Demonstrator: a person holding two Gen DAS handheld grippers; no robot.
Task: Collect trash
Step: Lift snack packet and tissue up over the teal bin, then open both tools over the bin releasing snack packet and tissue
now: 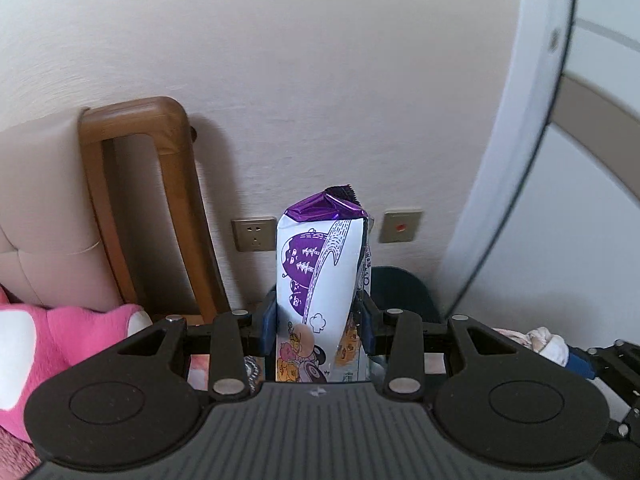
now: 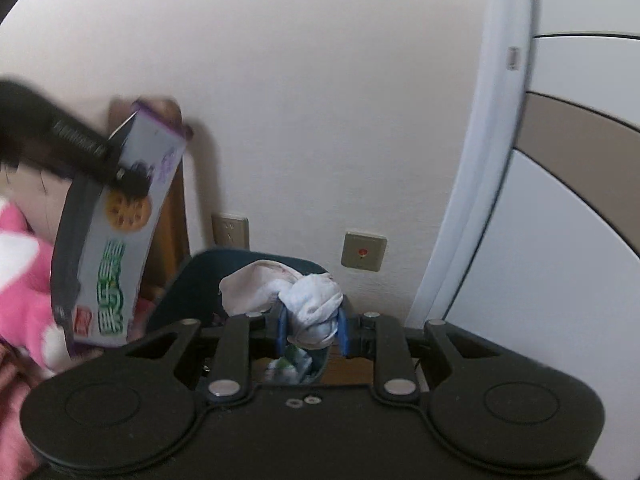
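Each camera sits just behind its own tool and looks forward and downward along the fingers toward a white wall (image 1: 320,80). The left view has the left tool (image 1: 320,320) close in the lower frame, the headboard (image 1: 136,184) to its left and the right tool (image 1: 600,360) at its right edge. The right view, over the right tool (image 2: 312,328), catches the left tool (image 2: 120,172) at its left. Both share the wall, two wall plates, the bin (image 2: 208,280) and the door frame (image 1: 520,160).
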